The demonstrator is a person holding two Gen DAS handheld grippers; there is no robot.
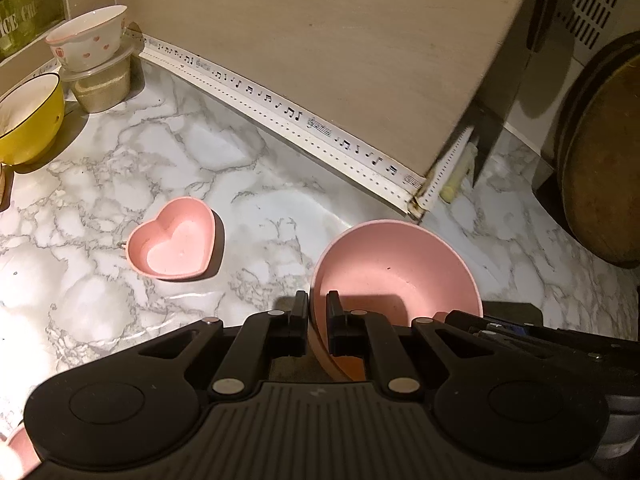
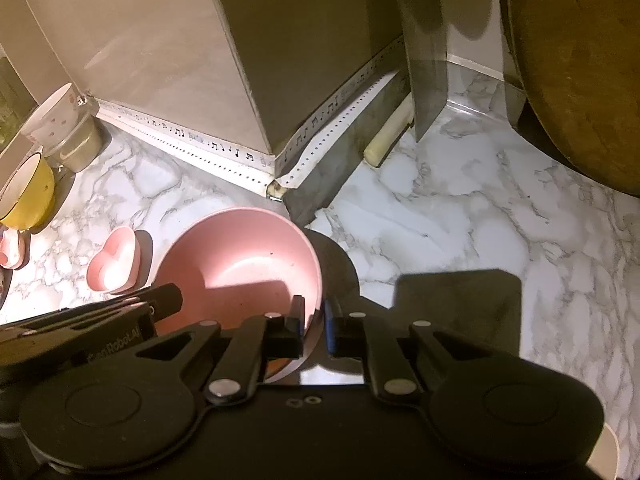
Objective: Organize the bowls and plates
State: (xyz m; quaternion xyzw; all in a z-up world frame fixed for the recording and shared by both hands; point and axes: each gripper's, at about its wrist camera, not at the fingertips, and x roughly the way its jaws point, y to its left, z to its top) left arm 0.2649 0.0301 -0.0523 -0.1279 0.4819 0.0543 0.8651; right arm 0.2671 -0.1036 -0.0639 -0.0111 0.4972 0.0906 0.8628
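Note:
A round pink bowl [image 1: 396,268] is held between both grippers just above the marble counter. My left gripper [image 1: 318,300] is shut on the bowl's left rim, one finger inside and one outside. On the opposite rim of the same pink bowl [image 2: 240,248], my right gripper [image 2: 314,306] is shut in the same way. A small pink heart-shaped dish [image 1: 174,242] sits on the counter to the left, also seen as the heart dish [image 2: 114,262] in the right wrist view.
A yellow bowl [image 1: 28,120] and a white heart-print bowl [image 1: 90,38] on a lidded tub [image 1: 104,84] stand at the far left. A beige wall corner with music-note trim [image 1: 280,108] rises behind. A large round wooden board [image 2: 580,72] leans at the right.

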